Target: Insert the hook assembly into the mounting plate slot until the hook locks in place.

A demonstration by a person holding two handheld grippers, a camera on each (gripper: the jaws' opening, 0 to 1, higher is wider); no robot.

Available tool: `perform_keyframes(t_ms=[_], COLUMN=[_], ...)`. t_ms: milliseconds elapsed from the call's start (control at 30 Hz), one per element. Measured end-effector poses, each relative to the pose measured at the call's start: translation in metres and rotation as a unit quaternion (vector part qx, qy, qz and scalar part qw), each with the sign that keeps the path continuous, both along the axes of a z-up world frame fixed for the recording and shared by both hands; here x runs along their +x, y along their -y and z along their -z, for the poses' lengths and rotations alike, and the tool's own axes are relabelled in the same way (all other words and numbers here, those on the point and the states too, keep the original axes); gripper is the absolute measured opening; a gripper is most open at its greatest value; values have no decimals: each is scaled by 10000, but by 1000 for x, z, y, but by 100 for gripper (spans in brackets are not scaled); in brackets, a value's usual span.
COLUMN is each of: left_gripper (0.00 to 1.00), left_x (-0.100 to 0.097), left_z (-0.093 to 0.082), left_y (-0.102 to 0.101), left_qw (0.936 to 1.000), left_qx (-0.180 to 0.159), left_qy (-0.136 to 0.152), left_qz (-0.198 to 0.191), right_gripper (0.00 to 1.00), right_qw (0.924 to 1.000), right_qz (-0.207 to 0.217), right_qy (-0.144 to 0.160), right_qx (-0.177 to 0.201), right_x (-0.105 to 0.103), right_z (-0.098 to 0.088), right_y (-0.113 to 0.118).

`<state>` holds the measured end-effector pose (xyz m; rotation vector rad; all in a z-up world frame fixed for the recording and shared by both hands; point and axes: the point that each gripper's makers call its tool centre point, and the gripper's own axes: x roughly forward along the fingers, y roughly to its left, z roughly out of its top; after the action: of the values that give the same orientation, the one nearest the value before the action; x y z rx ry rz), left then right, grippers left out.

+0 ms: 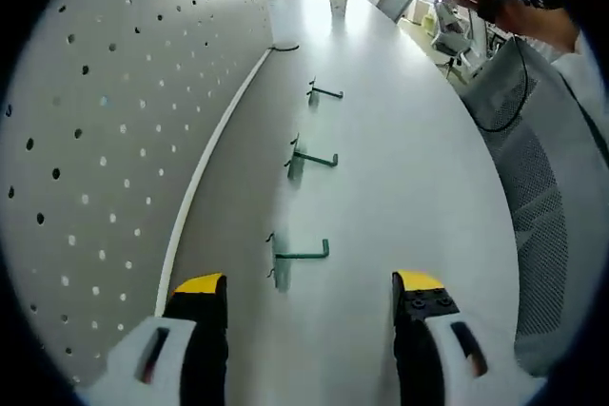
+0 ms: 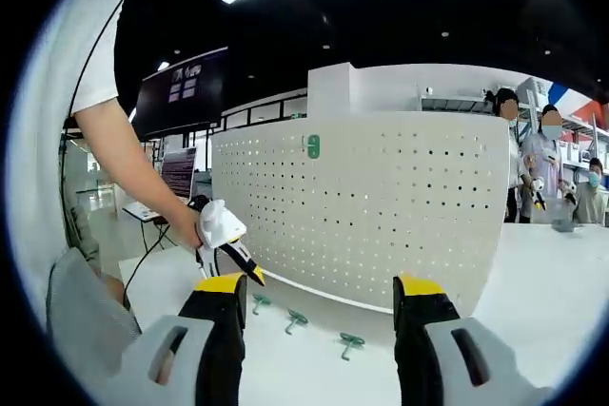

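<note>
White desk (image 1: 400, 168) ran beside an upright pegboard (image 2: 381, 197), under a dark ceiling with a strip light; masked people stood far right. Three green hooks (image 1: 303, 252) lay in a row on the desk near the pegboard's foot, apart from each other. The left gripper (image 1: 309, 297) and right gripper (image 2: 319, 297) both had their fingers spread apart, holding nothing.

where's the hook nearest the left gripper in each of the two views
Left gripper view: the nearest green hook lies on the white table, low centre, just ahead of the open jaws.
Right gripper view: it is the leftmost hook, bottom centre, beside the left gripper.
Shared landmark: the pegboard.
</note>
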<state>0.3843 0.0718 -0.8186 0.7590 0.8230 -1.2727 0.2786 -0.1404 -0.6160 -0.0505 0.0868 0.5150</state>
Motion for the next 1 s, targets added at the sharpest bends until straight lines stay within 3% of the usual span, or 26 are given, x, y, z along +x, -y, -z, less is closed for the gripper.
perform_keyframes(t_ms=[433, 1000], left_gripper=[71, 69], left_x=[9, 3], left_z=[10, 15], left_y=[-3, 3], left_qw=[9988, 9992], left_qx=[341, 231], left_qy=[111, -164], left_qz=[328, 273], right_gripper=[59, 59], right_qw=[10000, 10000], right_qz=[39, 33], right_qy=[-1, -45], right_qx=[-35, -50], right_x=[0, 0], right_z=[0, 3], right_y=[2, 1])
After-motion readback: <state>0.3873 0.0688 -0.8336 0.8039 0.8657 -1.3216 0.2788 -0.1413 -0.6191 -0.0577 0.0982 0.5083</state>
